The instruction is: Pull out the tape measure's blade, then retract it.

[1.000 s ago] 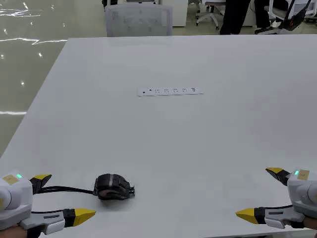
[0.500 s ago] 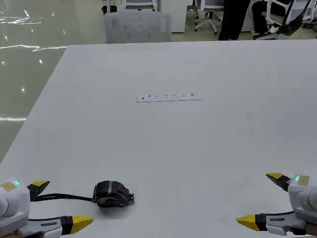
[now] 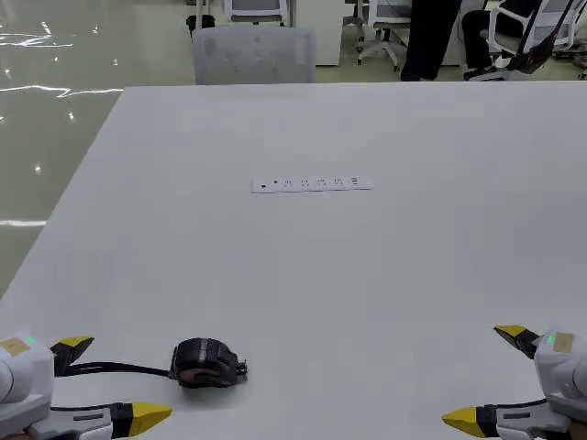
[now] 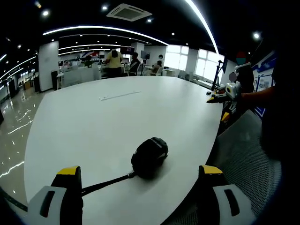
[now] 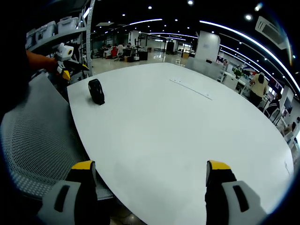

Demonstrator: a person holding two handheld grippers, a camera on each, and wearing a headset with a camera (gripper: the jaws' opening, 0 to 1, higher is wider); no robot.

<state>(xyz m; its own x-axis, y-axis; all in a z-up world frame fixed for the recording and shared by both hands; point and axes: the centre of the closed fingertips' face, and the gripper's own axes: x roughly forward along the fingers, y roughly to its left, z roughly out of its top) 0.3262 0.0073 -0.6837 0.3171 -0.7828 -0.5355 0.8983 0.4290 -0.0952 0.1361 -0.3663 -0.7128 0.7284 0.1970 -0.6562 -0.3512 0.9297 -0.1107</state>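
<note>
Tape measure (image 3: 208, 363), just ahead of left hand-held gripper (image 3: 115, 380) — jaws spread

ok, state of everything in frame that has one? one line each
tape measure: lying on the table, blade not pulled out, nothing gripping it
strap: slack on the table, trailing from the tape measure toward the left tool
left tool: open, holding nothing, jaws either side of the strap
right tool: open, holding nothing, far from the tape measure
power strip: flat mid-table, no plugs visible
</note>
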